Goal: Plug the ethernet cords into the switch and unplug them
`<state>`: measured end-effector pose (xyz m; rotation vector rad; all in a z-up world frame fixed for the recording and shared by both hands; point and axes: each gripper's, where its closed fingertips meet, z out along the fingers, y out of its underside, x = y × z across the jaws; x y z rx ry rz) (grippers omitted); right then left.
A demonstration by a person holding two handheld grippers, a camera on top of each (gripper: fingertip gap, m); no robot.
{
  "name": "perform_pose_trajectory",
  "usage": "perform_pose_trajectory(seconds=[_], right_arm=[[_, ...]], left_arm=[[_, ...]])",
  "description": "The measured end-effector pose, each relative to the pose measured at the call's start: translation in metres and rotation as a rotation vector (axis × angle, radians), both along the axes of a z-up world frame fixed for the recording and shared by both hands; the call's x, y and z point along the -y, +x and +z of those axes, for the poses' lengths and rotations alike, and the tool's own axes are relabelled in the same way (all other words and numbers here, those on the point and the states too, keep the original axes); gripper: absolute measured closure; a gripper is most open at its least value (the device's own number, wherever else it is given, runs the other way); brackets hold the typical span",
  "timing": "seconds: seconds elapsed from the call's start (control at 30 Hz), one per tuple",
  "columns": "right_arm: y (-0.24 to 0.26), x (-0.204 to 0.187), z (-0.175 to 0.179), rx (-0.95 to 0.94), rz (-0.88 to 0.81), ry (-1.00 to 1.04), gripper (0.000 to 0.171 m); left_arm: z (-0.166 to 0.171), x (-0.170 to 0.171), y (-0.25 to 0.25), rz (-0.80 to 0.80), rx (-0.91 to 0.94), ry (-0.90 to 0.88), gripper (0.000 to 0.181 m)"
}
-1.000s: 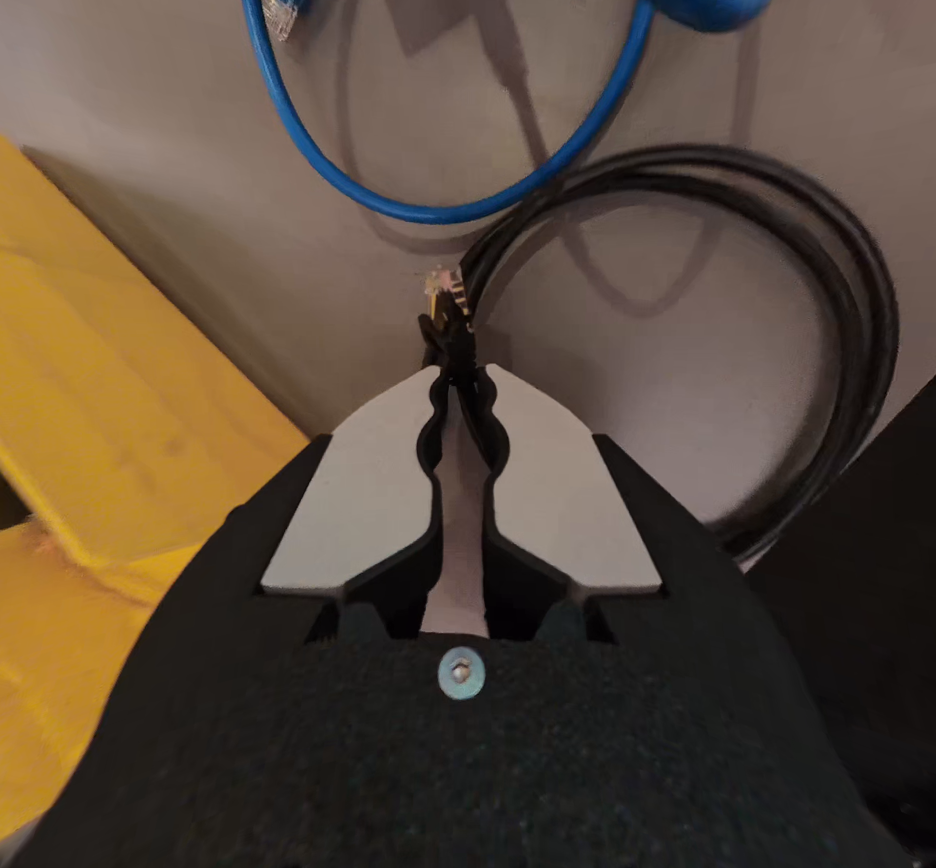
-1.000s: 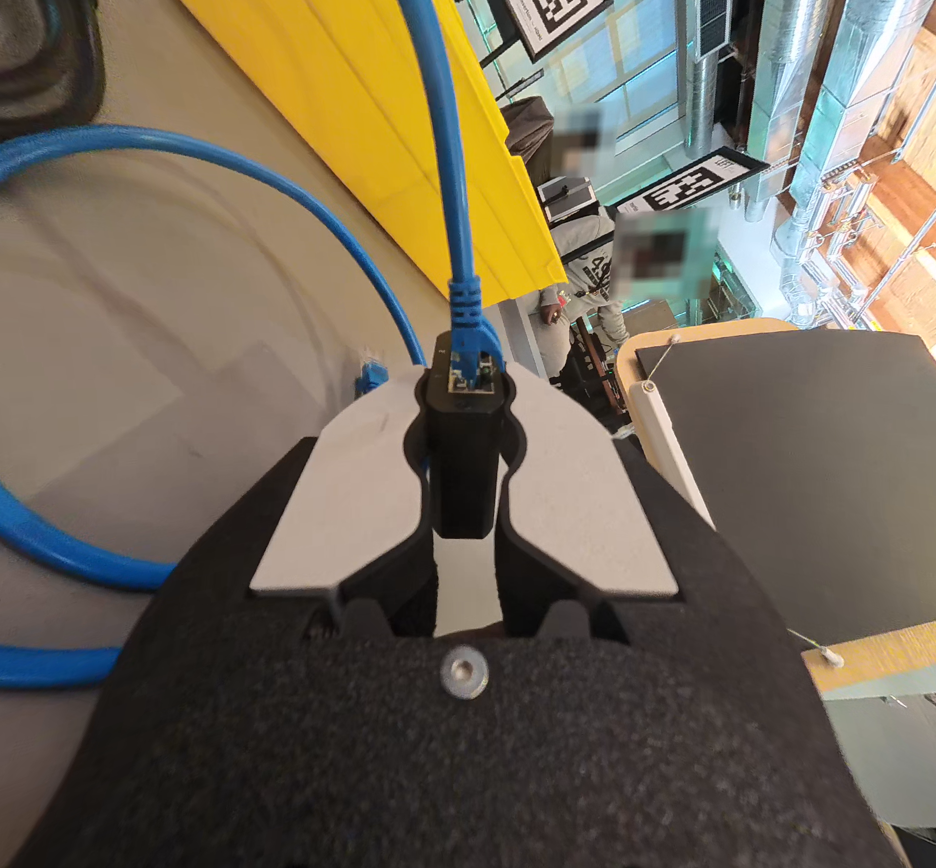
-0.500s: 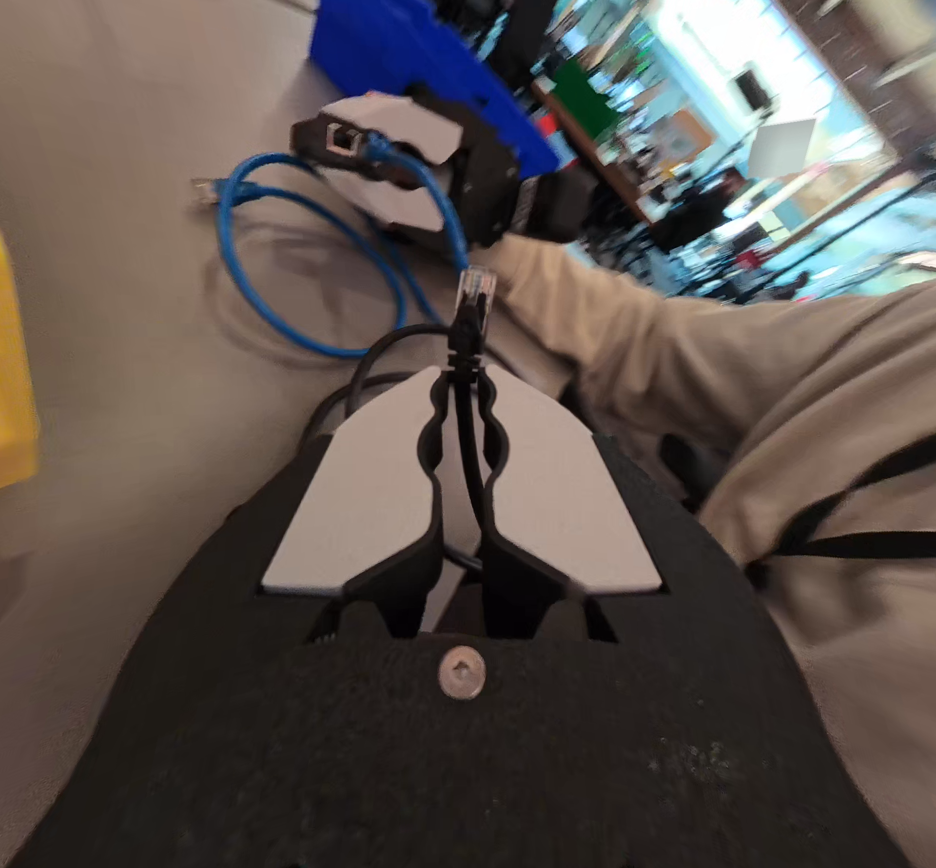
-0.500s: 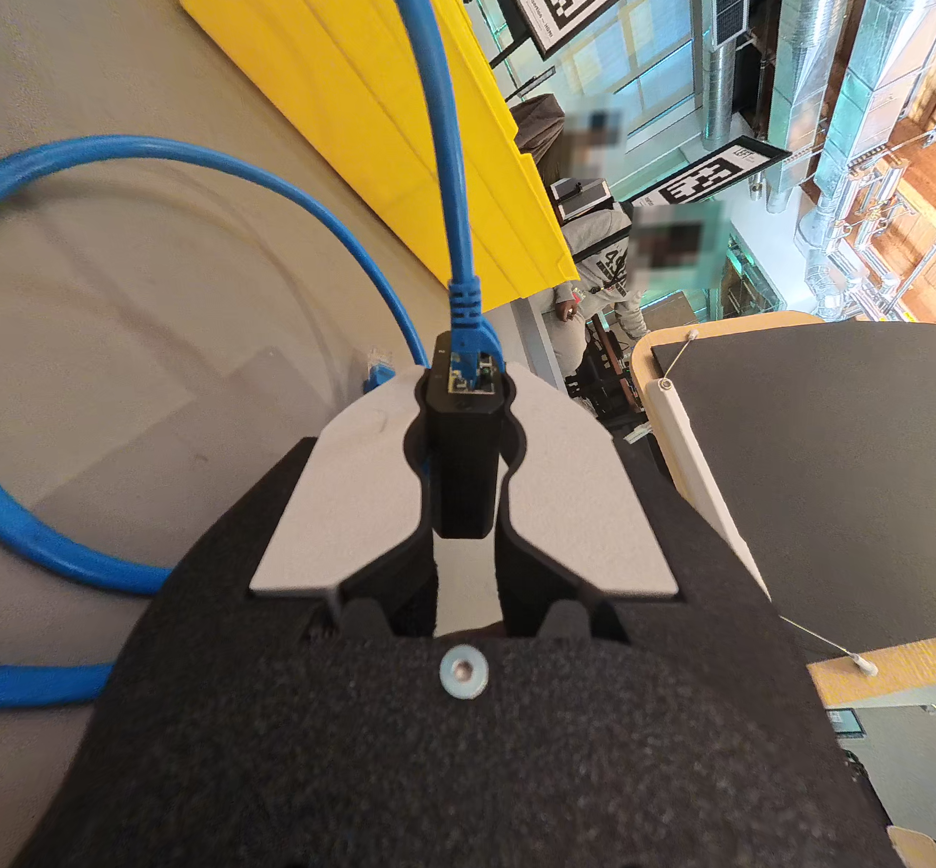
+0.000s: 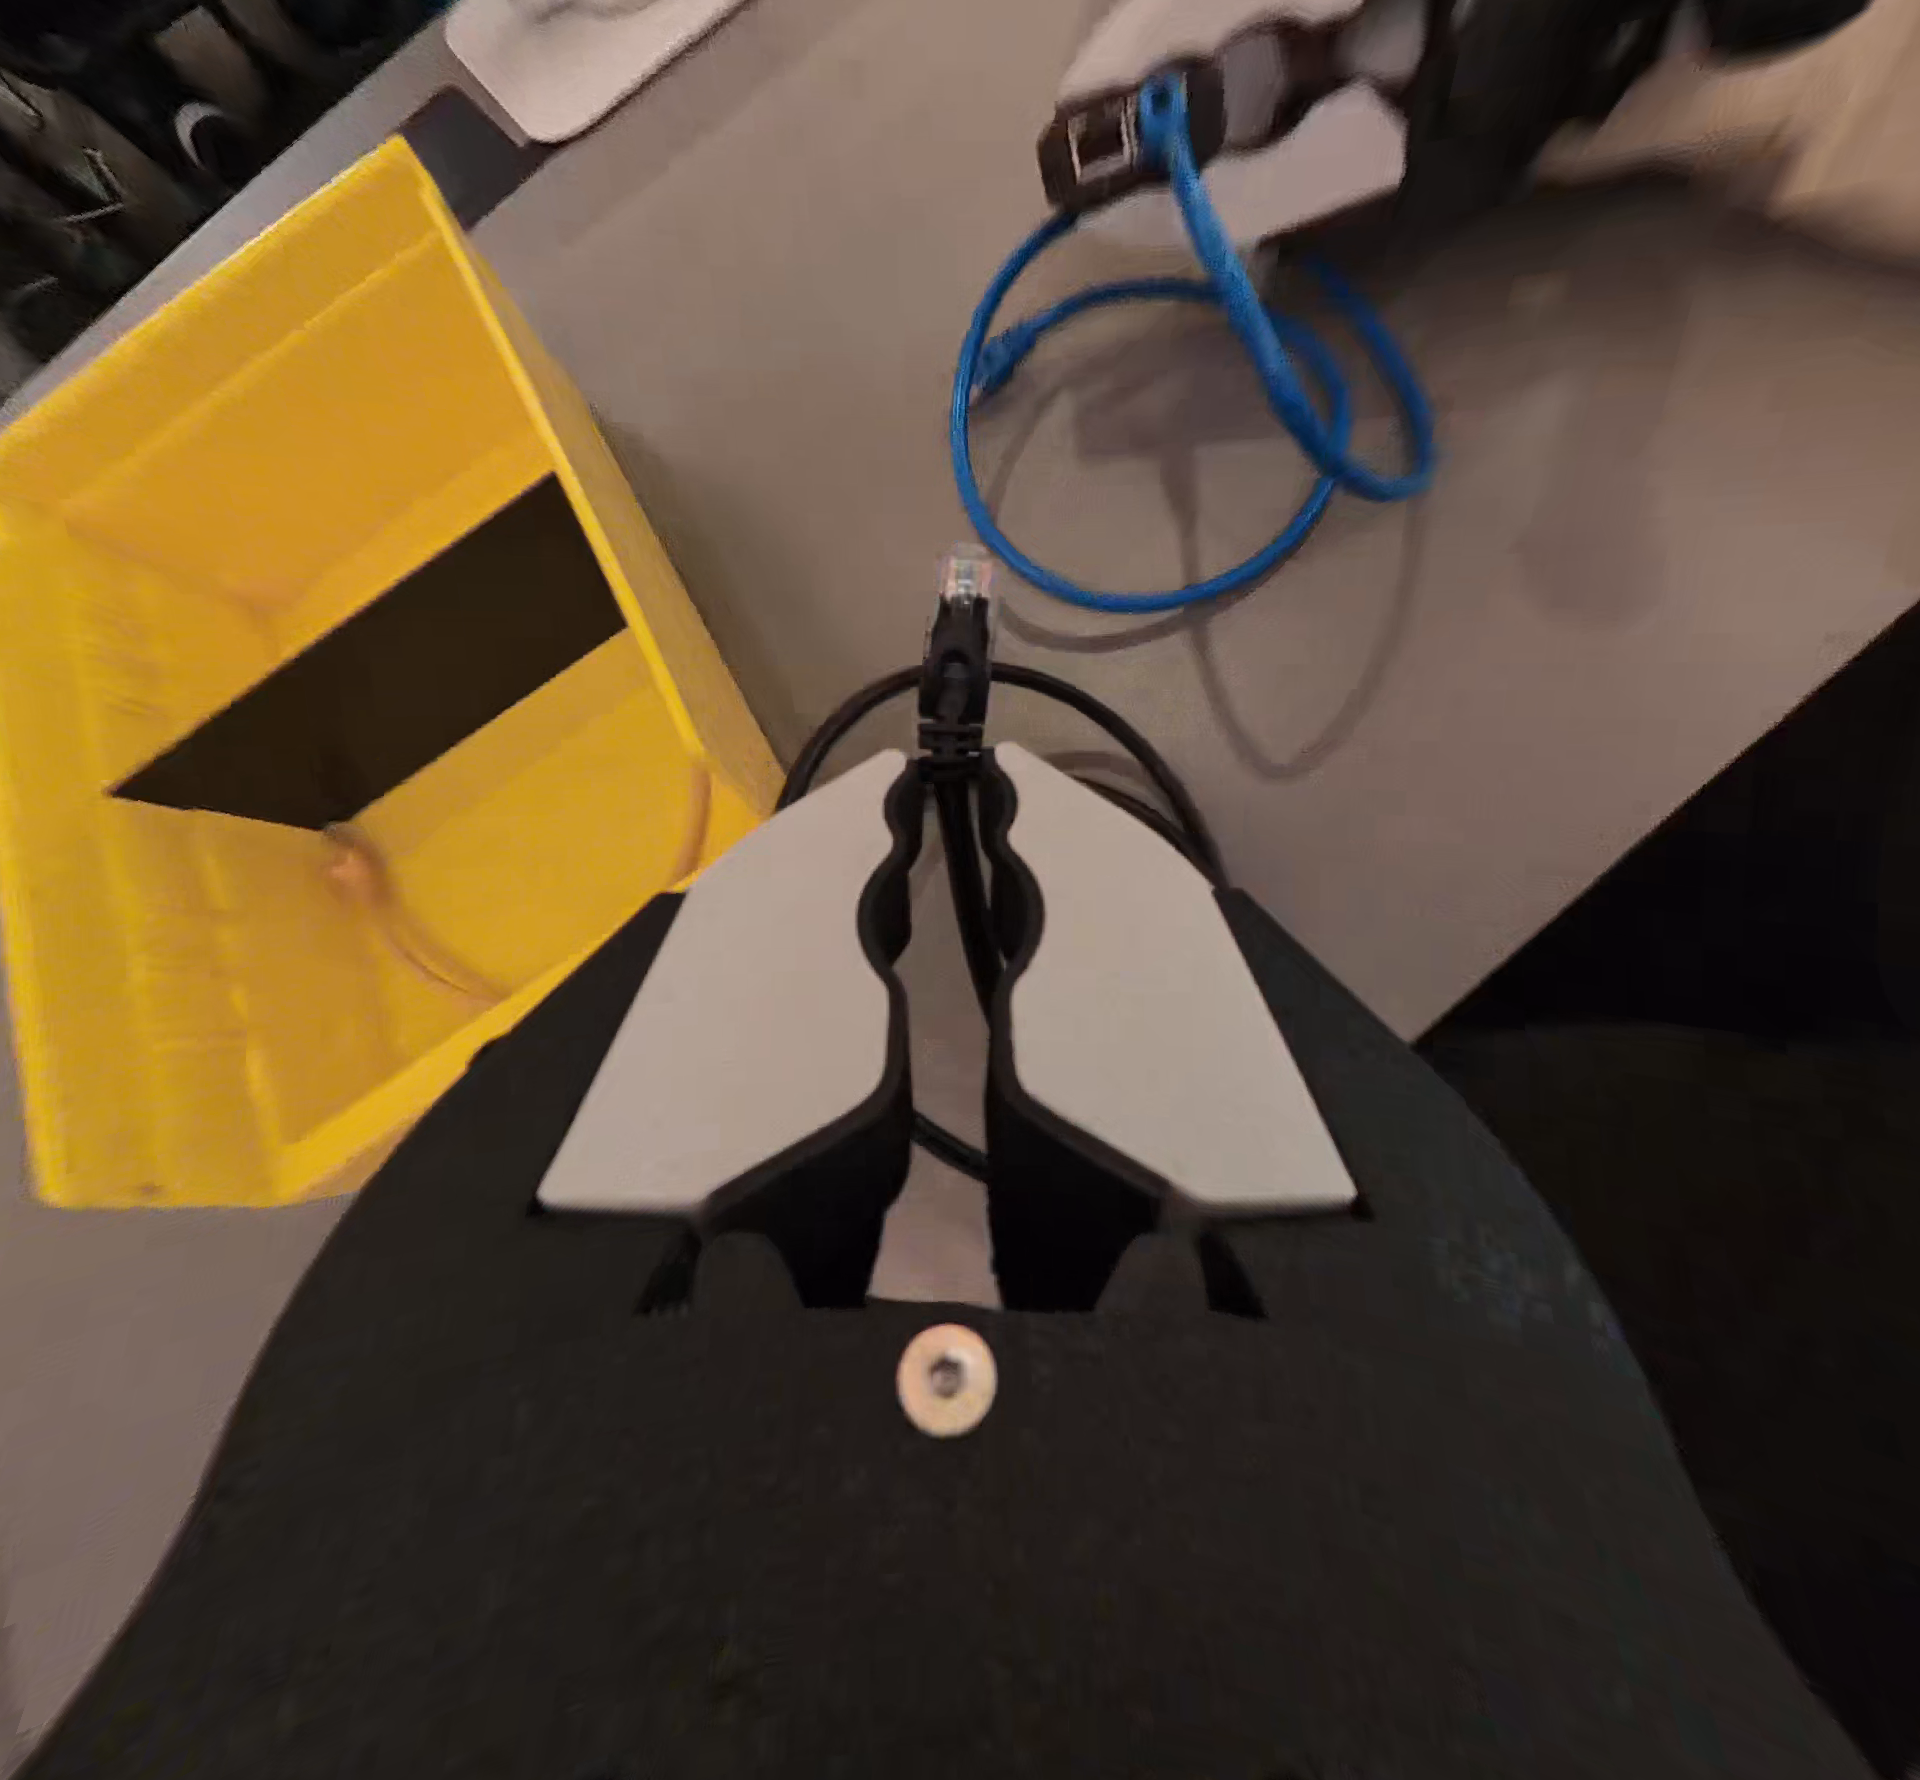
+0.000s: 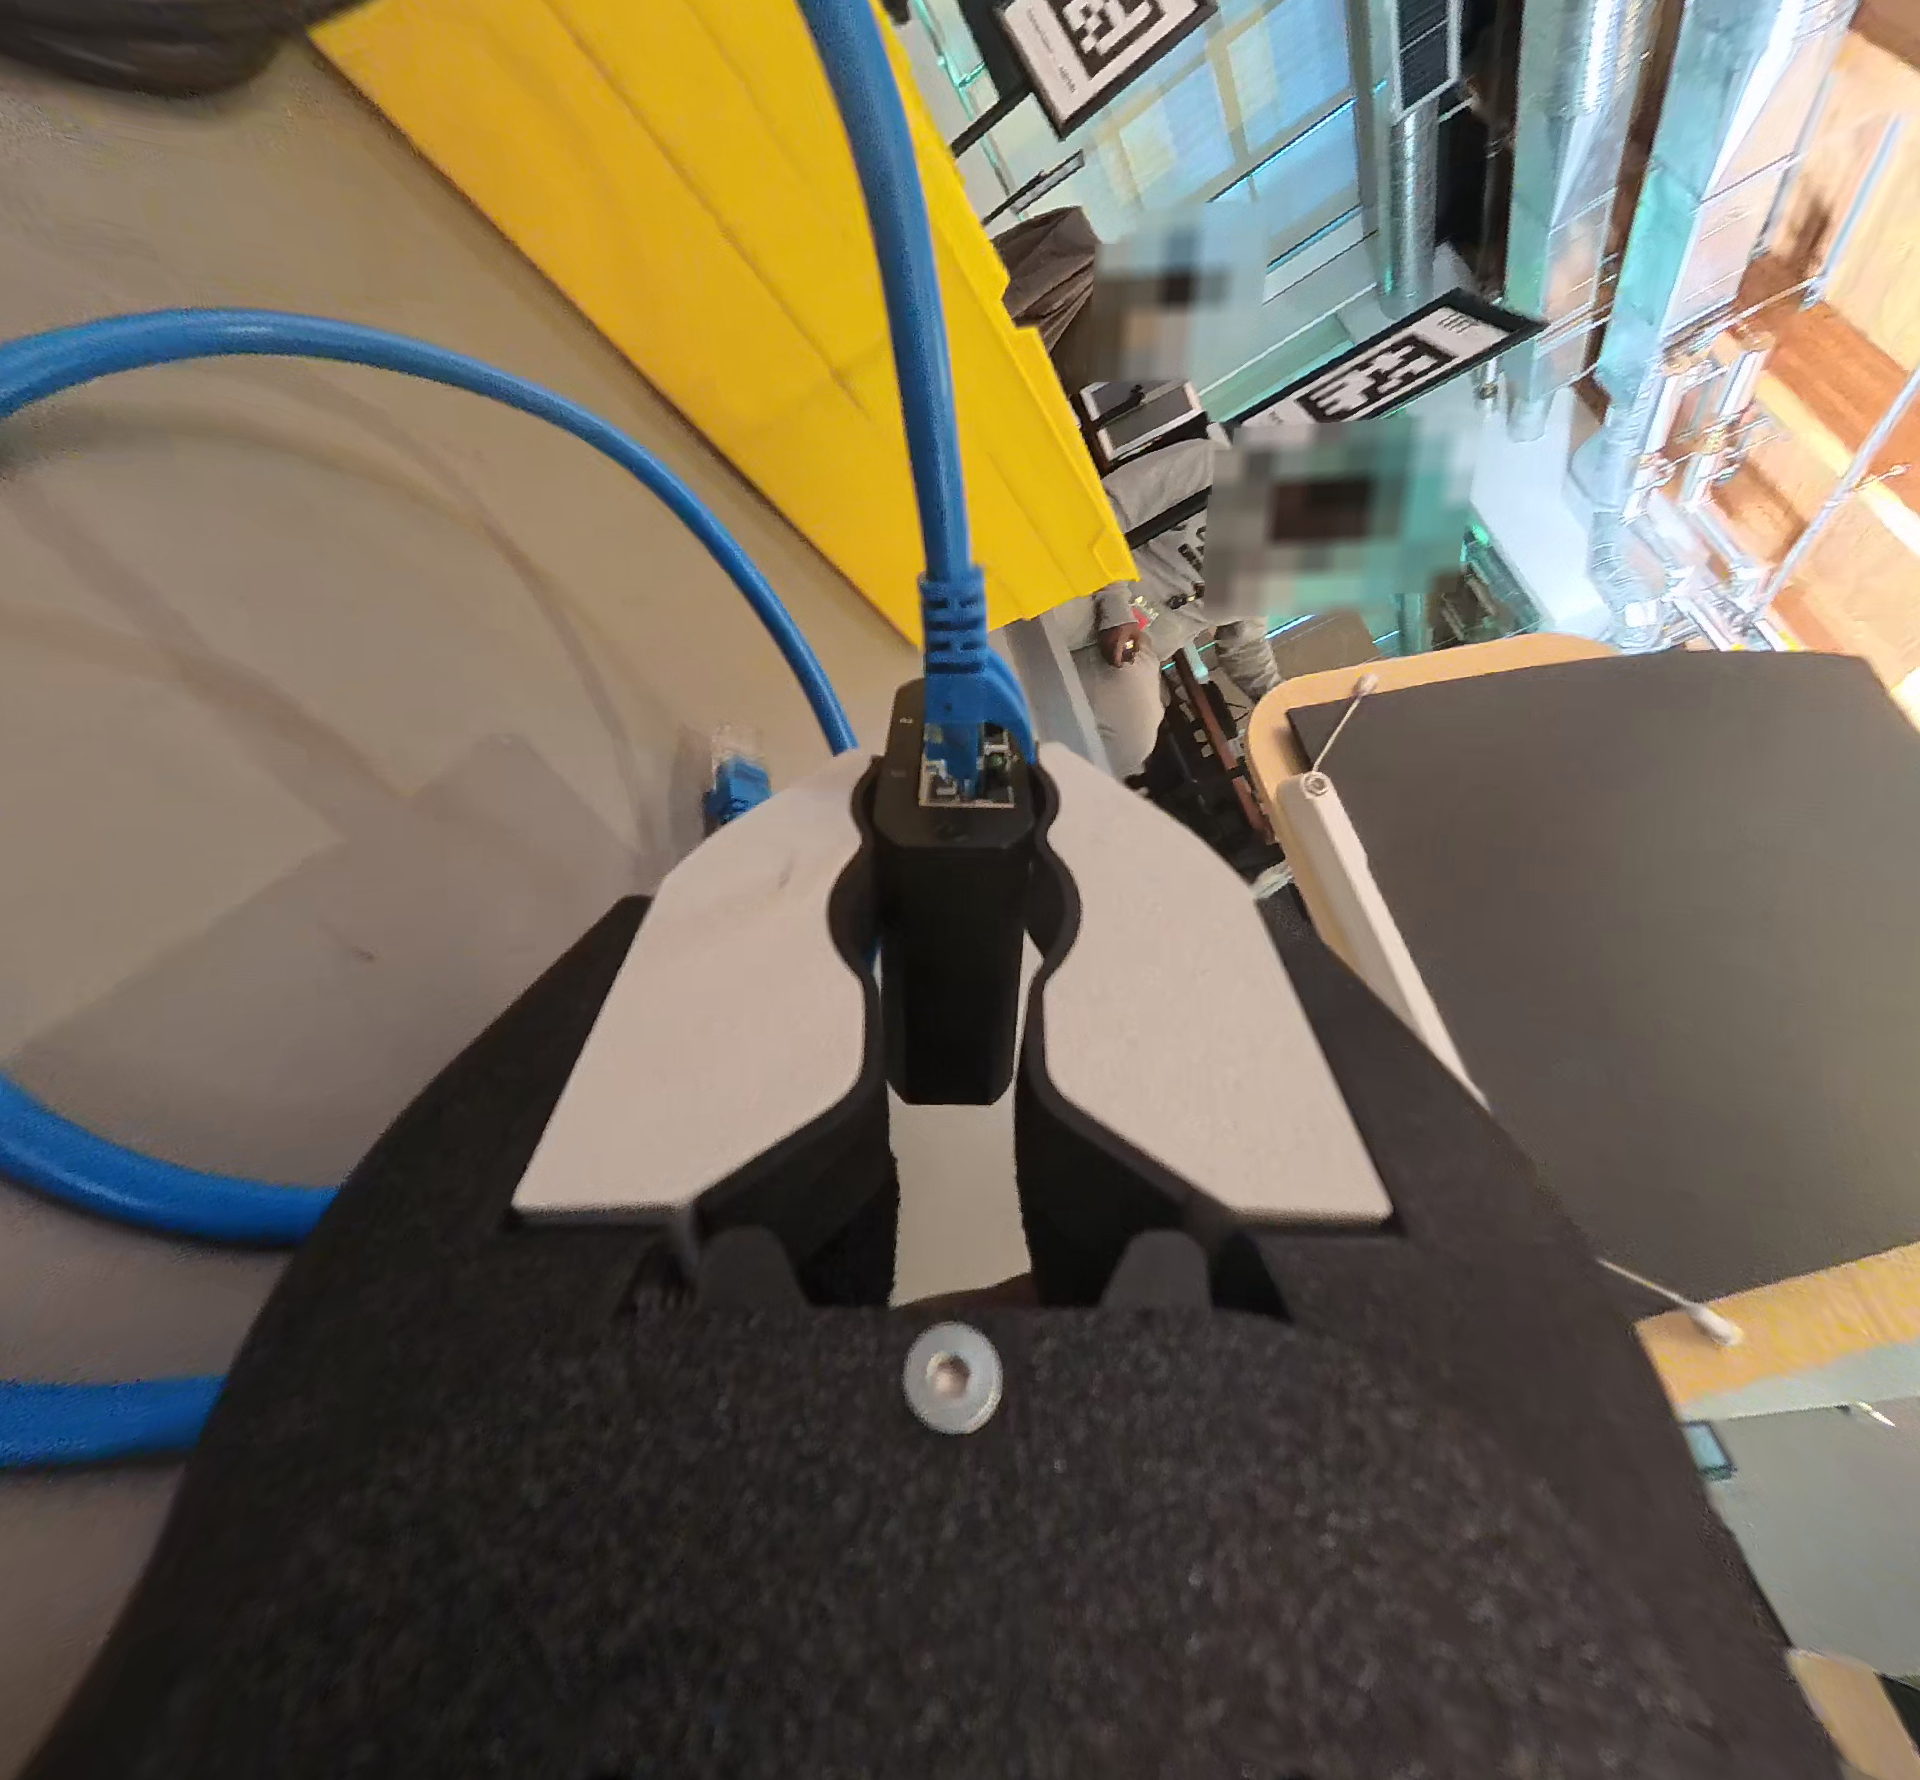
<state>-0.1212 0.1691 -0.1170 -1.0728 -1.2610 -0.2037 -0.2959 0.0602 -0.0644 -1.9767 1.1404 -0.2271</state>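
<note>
My left gripper clamps the black cord; my right gripper clamps the switch, blue cord plugged in.

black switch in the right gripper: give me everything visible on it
The switch is a small black box, plastic-looking, clamped lengthwise between the fingers of the right gripper, held off the table, port face outward. That face shows two metal-rimmed ports: the blue cord is plugged into one, the other looks empty. The left wrist view shows the same, blurred.

The blue cord runs off the top edge; the far hand-held gripper is motion-blurred.
</note>
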Motion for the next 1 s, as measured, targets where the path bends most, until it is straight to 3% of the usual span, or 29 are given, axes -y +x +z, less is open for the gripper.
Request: perform_pose_trajectory(seconds=[0.2,0.47,1.0], right_arm=[[-0.007,0.008,0.014,0.088,-0.073,0.216,0.147],[-0.011,0.014,0.016,0.133,-0.096,0.279,0.148],[-0.007,0.005,0.002,0.179,-0.135,0.239,0.147]], left_arm=[[-0.023,-0.043,0.059,-0.092,-0.211,-0.155,0.172],[-0.033,-0.066,0.124,-0.177,-0.211,-0.300,0.172],[-0.040,-0.074,0.138,-0.083,-0.114,-0.344,0.172]])
